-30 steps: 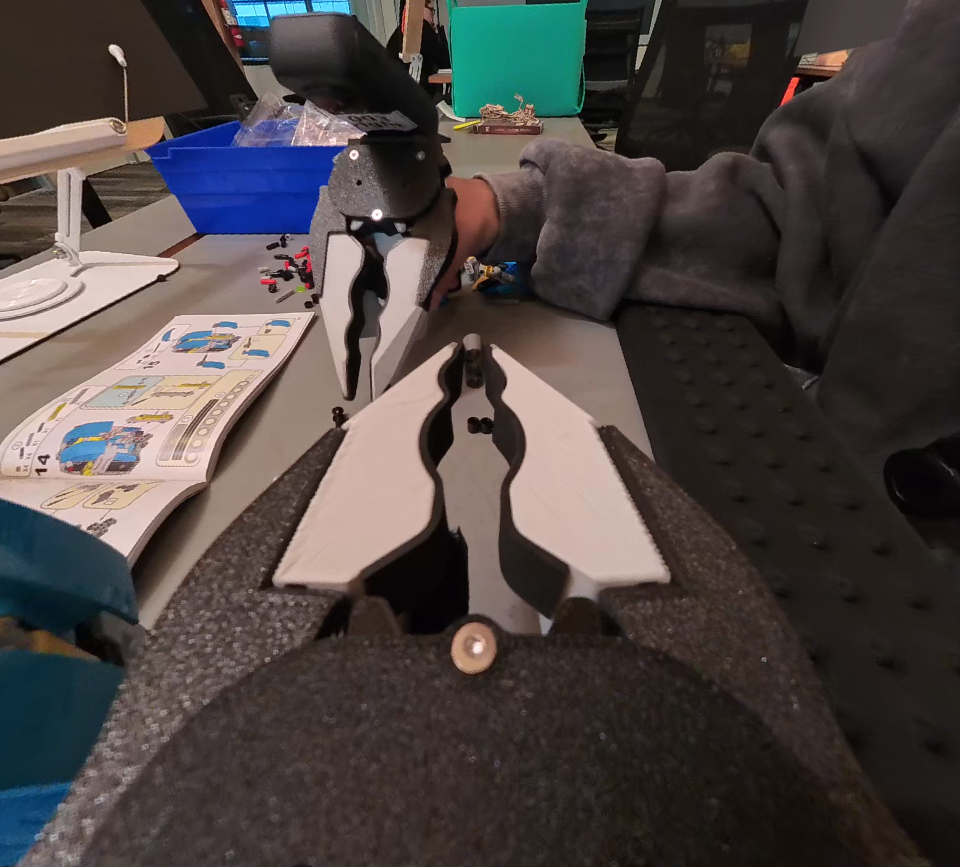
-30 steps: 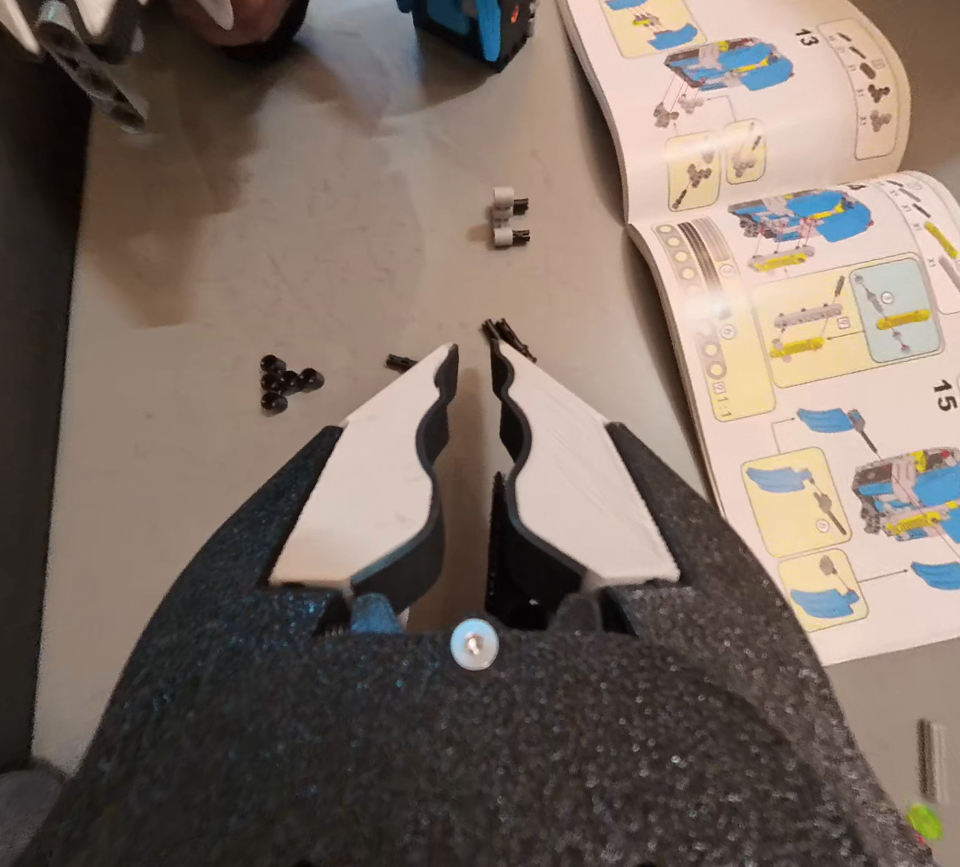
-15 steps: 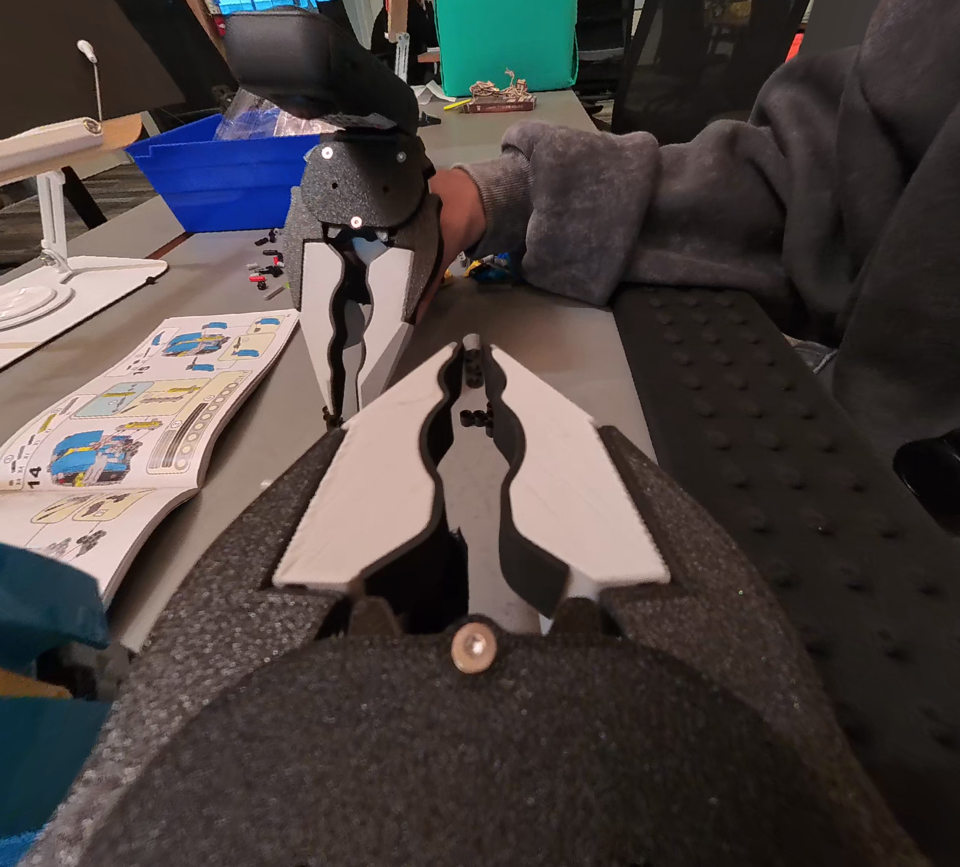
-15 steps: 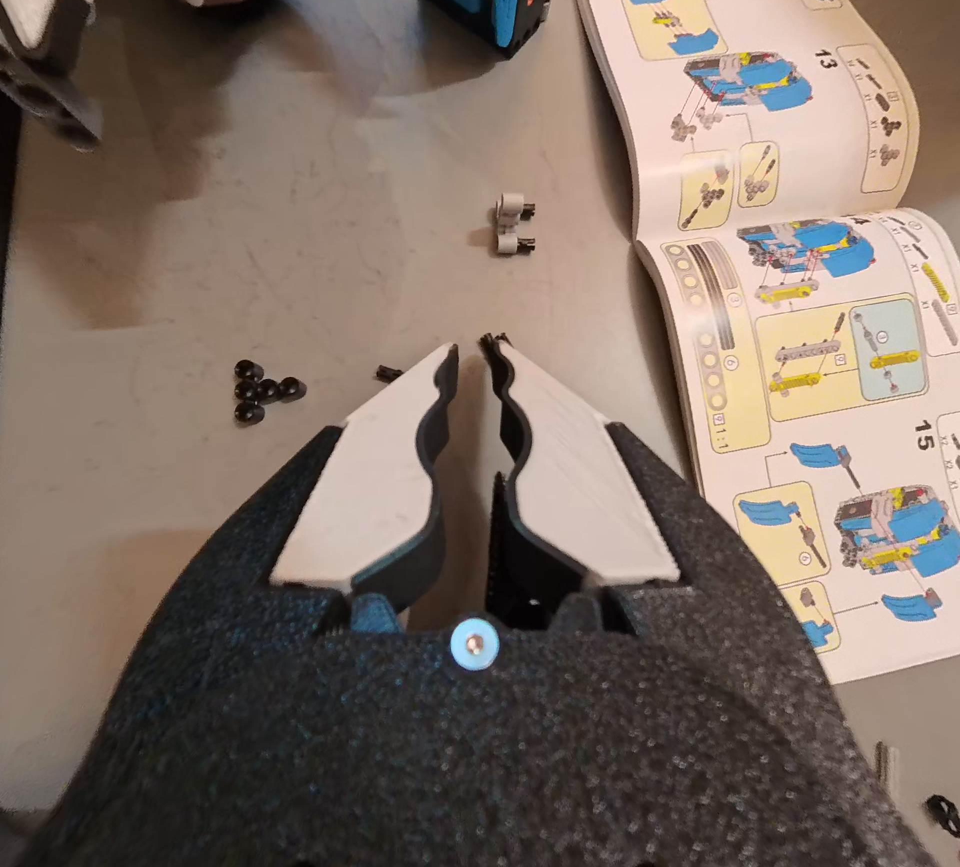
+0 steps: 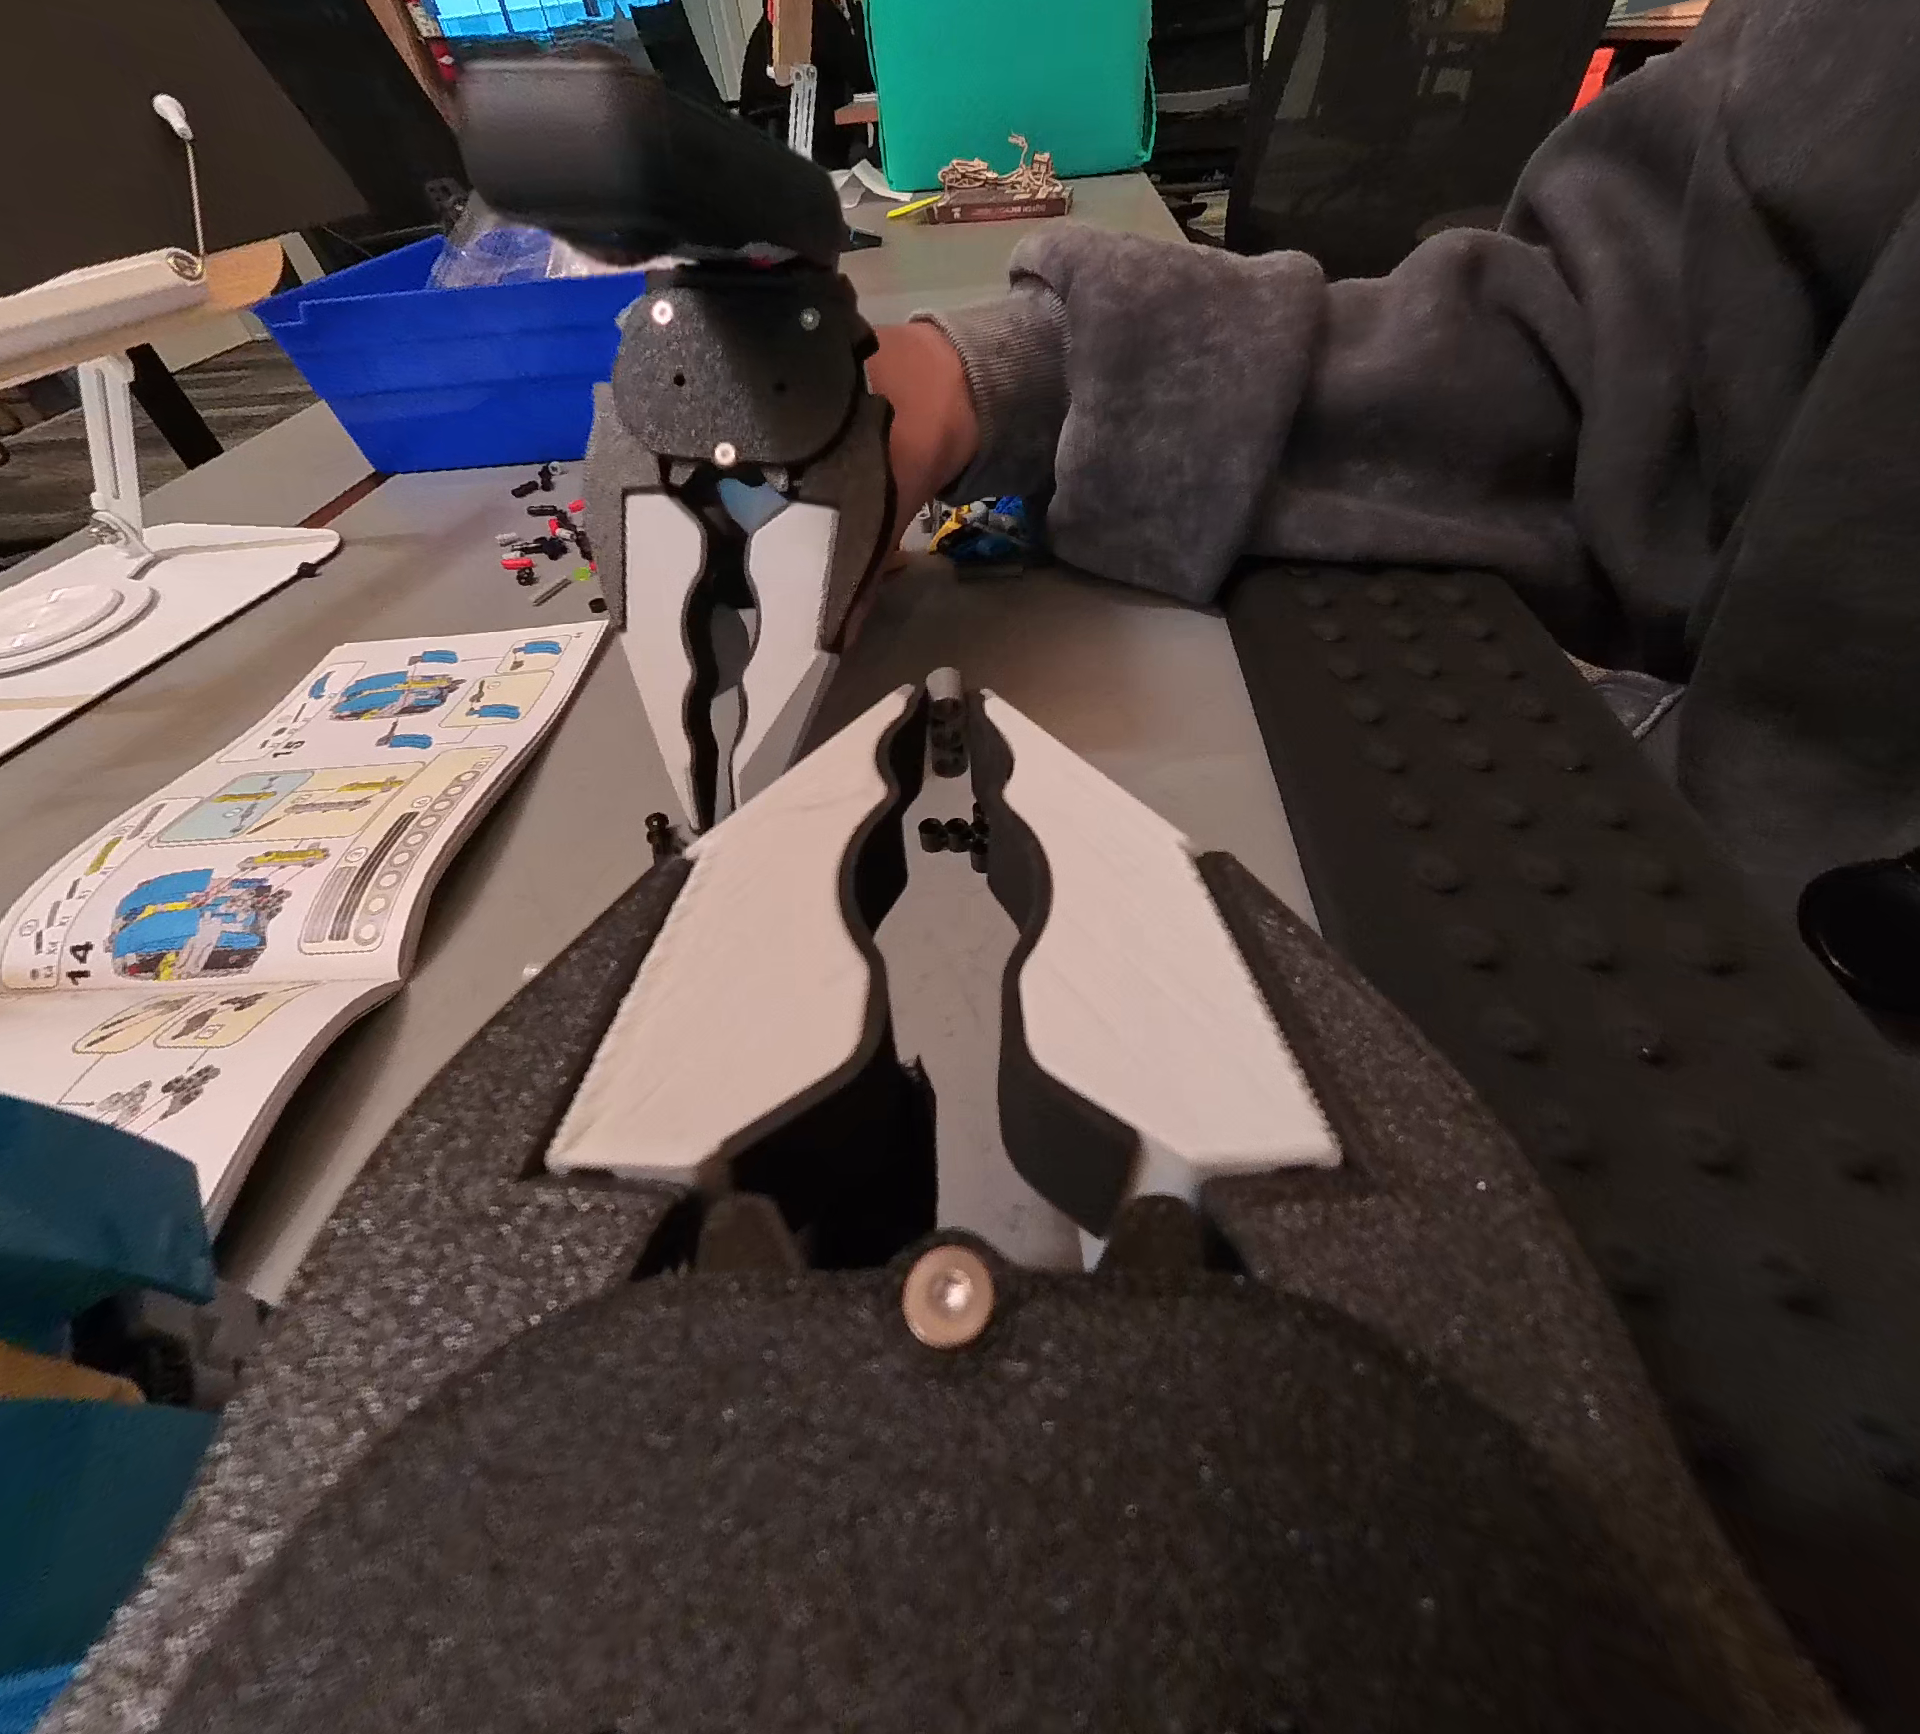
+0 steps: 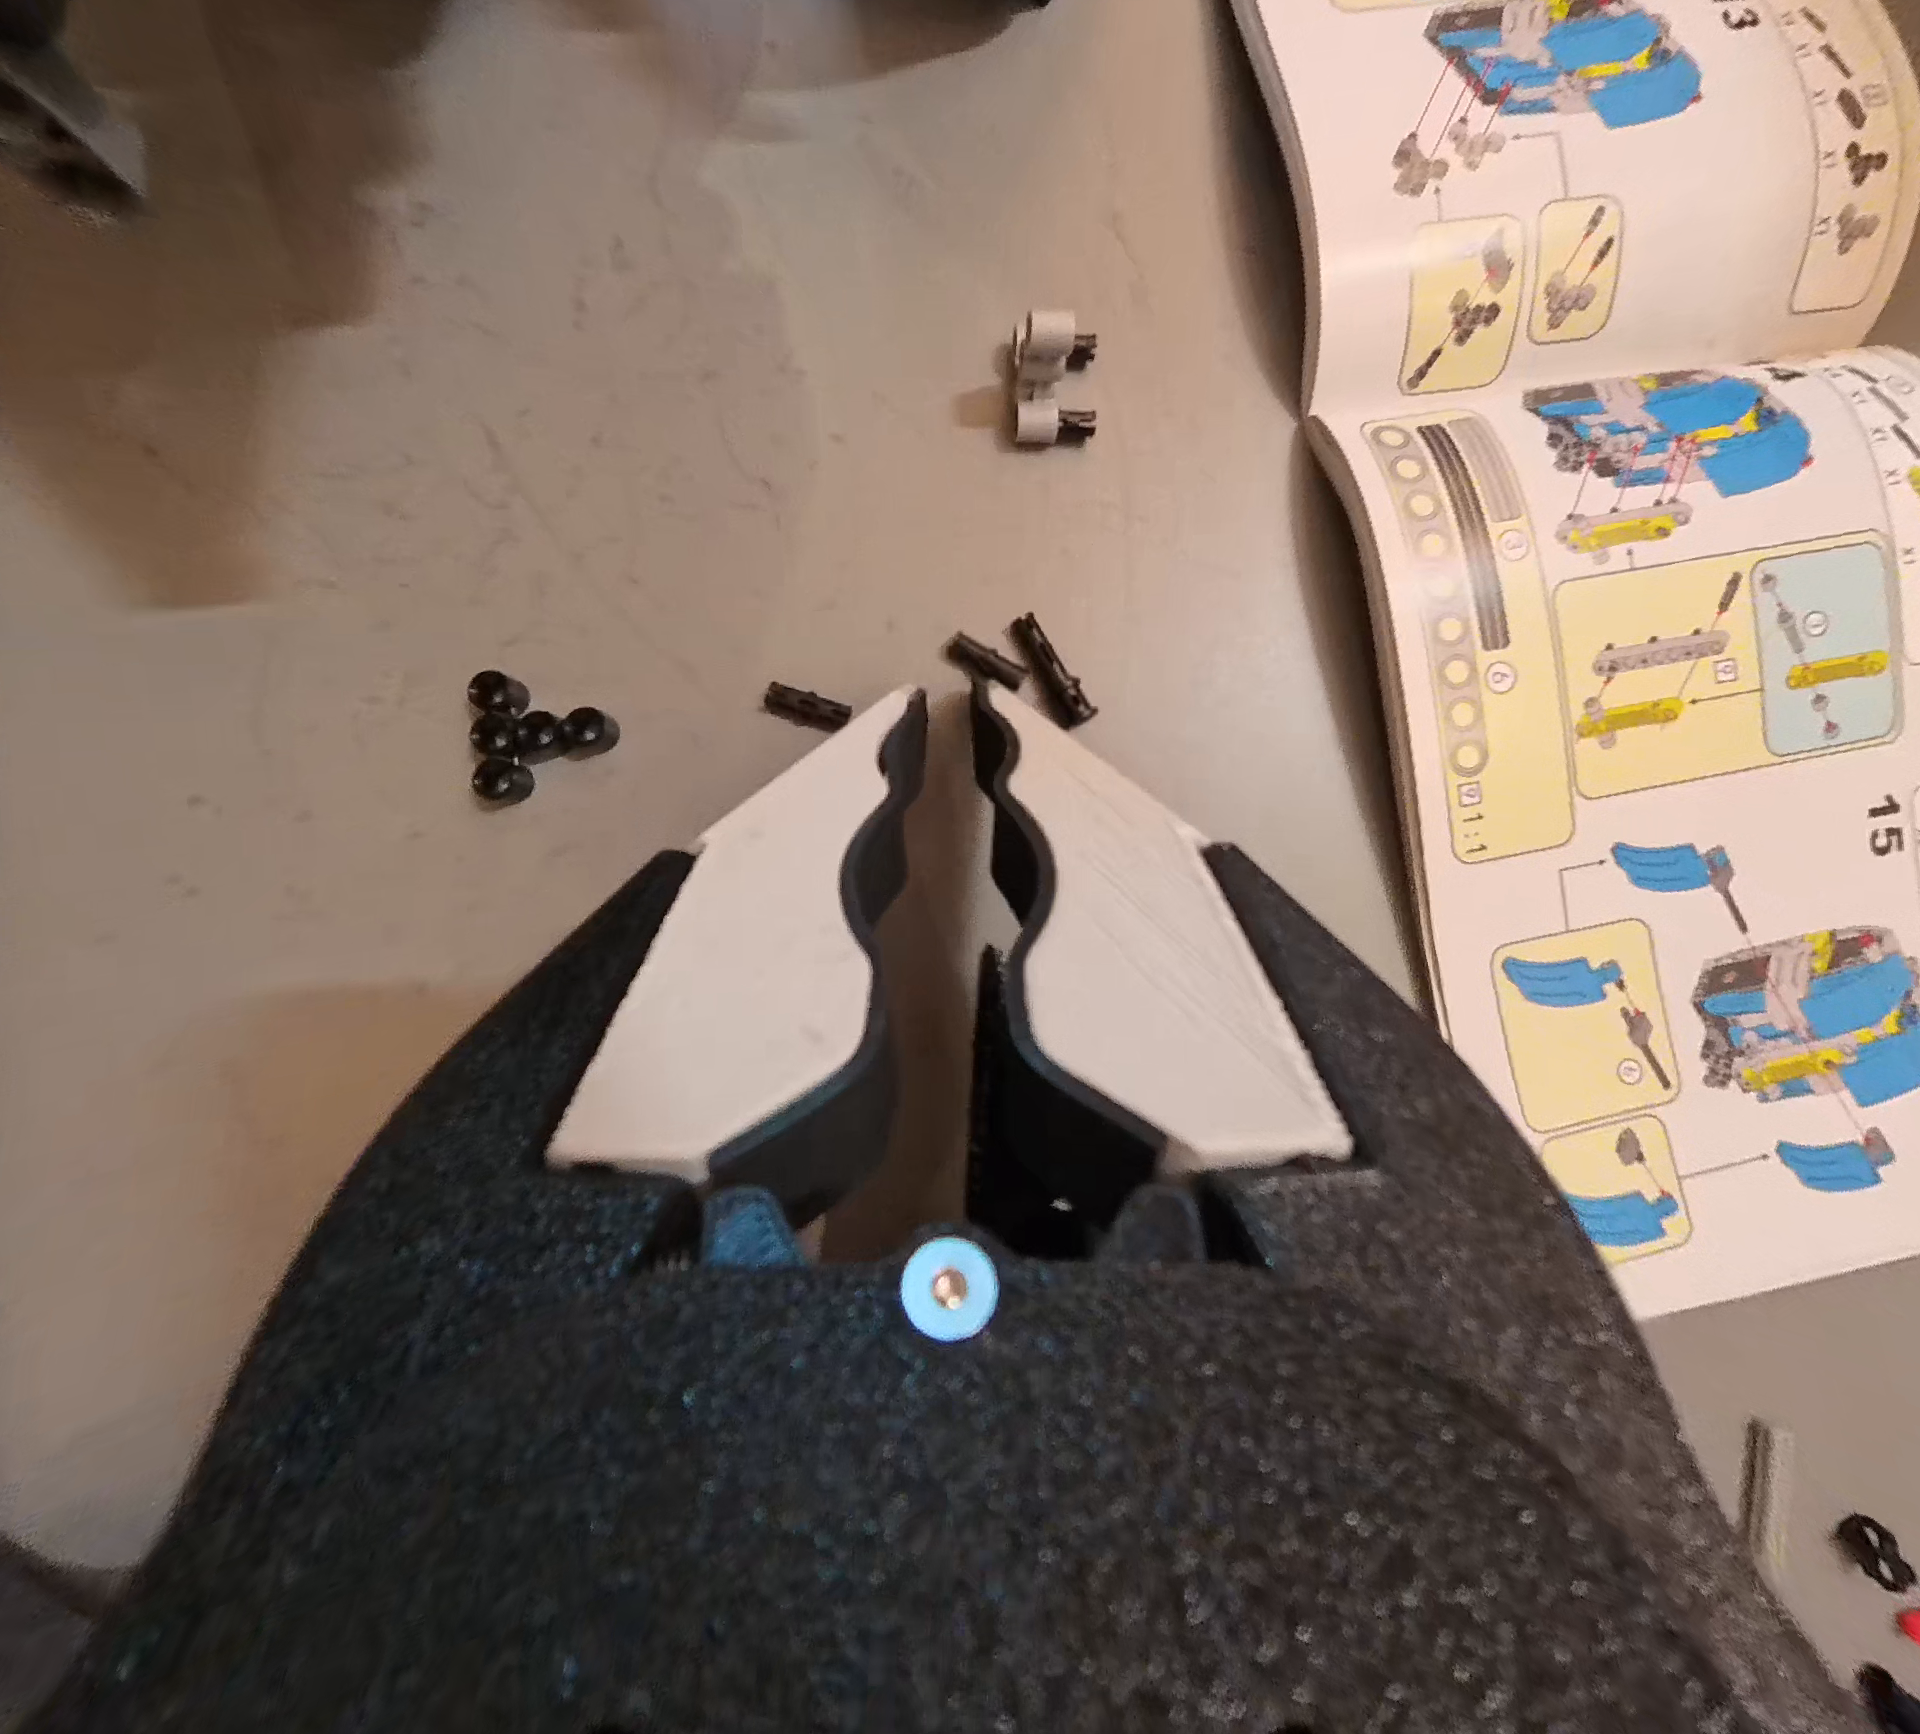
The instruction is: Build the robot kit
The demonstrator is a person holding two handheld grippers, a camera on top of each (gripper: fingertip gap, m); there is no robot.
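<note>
Grey tabletop (image 6: pixel 520 396) carries an open instruction booklet (image 6: pixel 1621 604) and loose building-toy parts, laid flat within reach of both tools. Left gripper (image 5: pixel 948 697) is clamped on a small grey-and-black beam (image 5: pixel 943 716), held upright at its tips. Right gripper (image 6: pixel 948 695), tips nearly together and empty, points down at scattered black pins (image 6: pixel 1023 671); one lies just beside each tip.

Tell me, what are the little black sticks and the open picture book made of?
The little black sticks look like hard moulded plastic: small, ridged, slightly shiny, all the same shape. The picture book looks like smooth printed paper: thin pages that curve and show stacked edges. The right gripper hovers beside the sticks.
</note>
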